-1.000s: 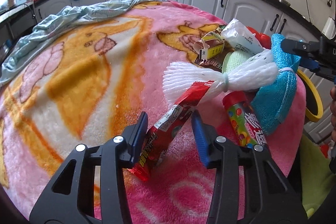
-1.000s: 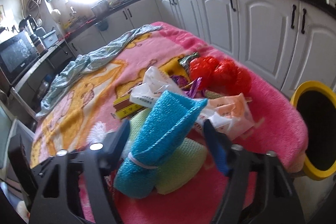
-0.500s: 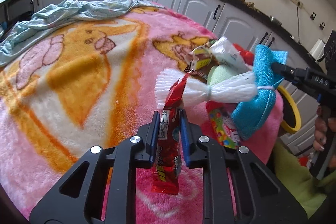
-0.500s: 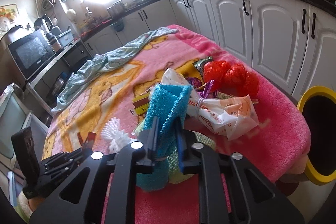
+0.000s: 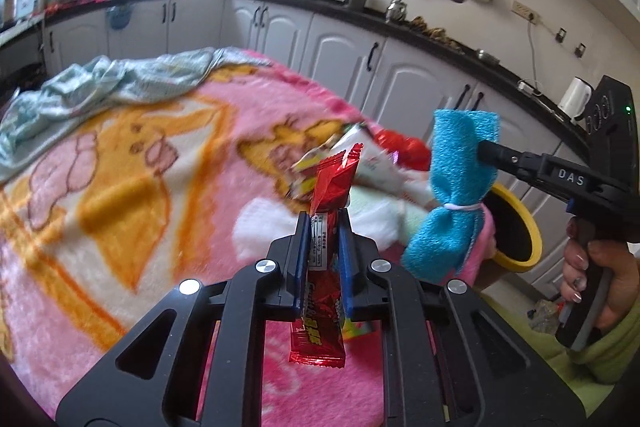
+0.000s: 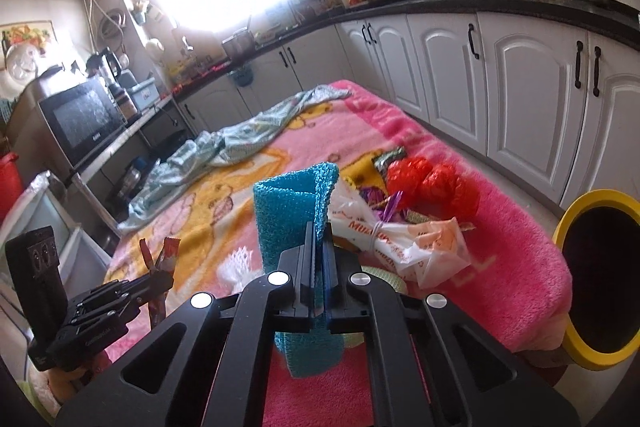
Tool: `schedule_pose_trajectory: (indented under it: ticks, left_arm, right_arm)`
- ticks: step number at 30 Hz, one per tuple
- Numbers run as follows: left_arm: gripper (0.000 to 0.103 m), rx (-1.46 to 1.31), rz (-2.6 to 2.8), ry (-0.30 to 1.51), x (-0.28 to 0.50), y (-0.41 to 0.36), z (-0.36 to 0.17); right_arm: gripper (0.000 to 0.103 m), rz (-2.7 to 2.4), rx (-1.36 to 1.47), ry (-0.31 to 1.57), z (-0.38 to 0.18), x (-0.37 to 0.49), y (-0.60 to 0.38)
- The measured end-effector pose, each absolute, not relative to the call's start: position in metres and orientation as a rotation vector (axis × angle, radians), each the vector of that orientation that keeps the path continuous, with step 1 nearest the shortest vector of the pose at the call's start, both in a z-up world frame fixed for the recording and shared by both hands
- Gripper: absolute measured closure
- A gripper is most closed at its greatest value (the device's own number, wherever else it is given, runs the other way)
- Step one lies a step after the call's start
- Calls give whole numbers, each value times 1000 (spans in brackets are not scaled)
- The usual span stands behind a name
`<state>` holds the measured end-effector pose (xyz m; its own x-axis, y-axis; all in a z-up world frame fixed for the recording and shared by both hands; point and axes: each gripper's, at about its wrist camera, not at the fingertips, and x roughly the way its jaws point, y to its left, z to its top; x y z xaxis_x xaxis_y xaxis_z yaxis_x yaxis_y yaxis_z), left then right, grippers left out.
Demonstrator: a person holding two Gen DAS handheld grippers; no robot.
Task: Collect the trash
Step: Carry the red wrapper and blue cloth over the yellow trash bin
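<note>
Left wrist view: the left gripper was clamped on a red snack wrapper, held upright and clear of the pink blanket. This view alone showed the person's right hand on the other tool's handle. The blue mesh bundle hung from the right gripper, in front of the yellow-rimmed bin beyond the blanket's right edge.

Right wrist view: the right gripper was closed narrowly on the blue mesh bundle. Only here were the white printed bag and red plastic bag sharp, lying near the blanket's right edge, with the yellow-rimmed bin just beyond. The left gripper held the red snack wrapper at lower left.

One second earlier both tools stood open around these items on the blanket; both items were now lifted.
</note>
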<state>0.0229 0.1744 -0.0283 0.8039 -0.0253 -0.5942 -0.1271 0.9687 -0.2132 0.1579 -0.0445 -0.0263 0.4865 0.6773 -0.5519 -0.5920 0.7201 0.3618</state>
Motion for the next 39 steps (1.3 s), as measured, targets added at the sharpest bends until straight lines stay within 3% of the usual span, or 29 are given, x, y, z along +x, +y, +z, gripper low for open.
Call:
schedule_pose_trajectory:
  ticks: [22, 39]
  left_arm:
    - [94, -129, -183, 606, 104, 62, -2]
    - [94, -52, -337, 603, 178, -40, 3]
  right_arm:
    - [100, 649, 285, 594, 28, 186, -147]
    - [100, 450, 360, 595, 9, 220, -256]
